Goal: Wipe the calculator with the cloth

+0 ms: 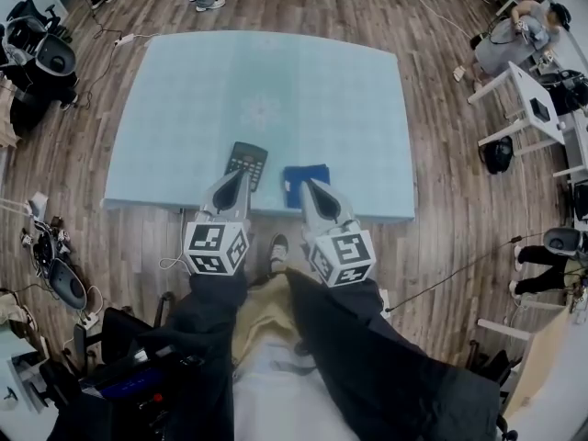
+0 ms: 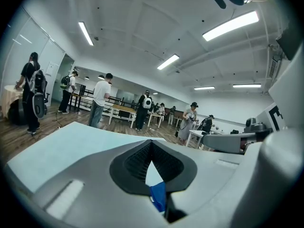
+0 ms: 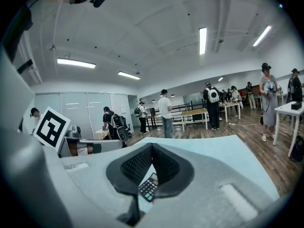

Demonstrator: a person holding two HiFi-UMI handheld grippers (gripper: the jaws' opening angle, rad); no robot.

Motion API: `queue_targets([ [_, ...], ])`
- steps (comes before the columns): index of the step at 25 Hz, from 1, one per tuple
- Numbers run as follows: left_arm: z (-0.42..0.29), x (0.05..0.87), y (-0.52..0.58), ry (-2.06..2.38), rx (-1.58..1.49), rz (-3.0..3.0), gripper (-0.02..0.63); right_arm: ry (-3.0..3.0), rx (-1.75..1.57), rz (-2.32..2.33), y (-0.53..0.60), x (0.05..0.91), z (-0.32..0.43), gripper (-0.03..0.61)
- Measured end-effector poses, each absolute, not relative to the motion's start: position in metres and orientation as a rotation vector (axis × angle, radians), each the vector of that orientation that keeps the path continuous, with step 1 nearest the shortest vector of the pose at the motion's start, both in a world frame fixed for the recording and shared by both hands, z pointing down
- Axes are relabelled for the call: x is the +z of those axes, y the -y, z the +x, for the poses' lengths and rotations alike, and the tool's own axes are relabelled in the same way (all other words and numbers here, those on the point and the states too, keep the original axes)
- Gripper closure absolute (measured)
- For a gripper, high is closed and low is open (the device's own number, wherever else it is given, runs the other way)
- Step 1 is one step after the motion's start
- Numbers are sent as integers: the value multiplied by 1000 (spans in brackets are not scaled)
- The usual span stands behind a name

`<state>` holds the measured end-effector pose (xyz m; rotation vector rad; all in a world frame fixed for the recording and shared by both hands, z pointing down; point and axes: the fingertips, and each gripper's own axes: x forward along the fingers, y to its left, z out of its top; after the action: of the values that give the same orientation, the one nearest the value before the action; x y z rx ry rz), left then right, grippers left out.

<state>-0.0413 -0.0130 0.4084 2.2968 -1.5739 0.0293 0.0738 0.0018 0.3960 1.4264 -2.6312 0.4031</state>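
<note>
A dark calculator (image 1: 247,163) lies near the front edge of the light-blue table (image 1: 266,90). A folded blue cloth (image 1: 306,182) lies just to its right. My left gripper (image 1: 241,176) is shut and empty, its tips over the calculator's near end. Shut and empty as well, my right gripper (image 1: 307,187) has its tips over the cloth's near edge. Whether either touches what lies below, I cannot tell. In the left gripper view the closed left gripper (image 2: 151,142) shows a bit of cloth (image 2: 158,196) beneath the jaws. The right gripper (image 3: 152,146) shows the calculator (image 3: 148,188) the same way.
The table's near edge (image 1: 257,208) runs just under both grippers. Office chairs (image 1: 41,53) and cables stand on the wooden floor at left, white desks (image 1: 537,108) at right. Several people stand beyond the table's far side (image 2: 100,101).
</note>
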Motion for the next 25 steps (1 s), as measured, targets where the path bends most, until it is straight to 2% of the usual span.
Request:
queue_targets([
  [12, -21, 441, 84, 1577, 118, 2204, 617, 2594, 502, 1356, 72, 427, 106, 578],
  [25, -60, 499, 94, 1504, 237, 2091, 617, 2402, 688, 1406, 89, 502, 109, 578],
])
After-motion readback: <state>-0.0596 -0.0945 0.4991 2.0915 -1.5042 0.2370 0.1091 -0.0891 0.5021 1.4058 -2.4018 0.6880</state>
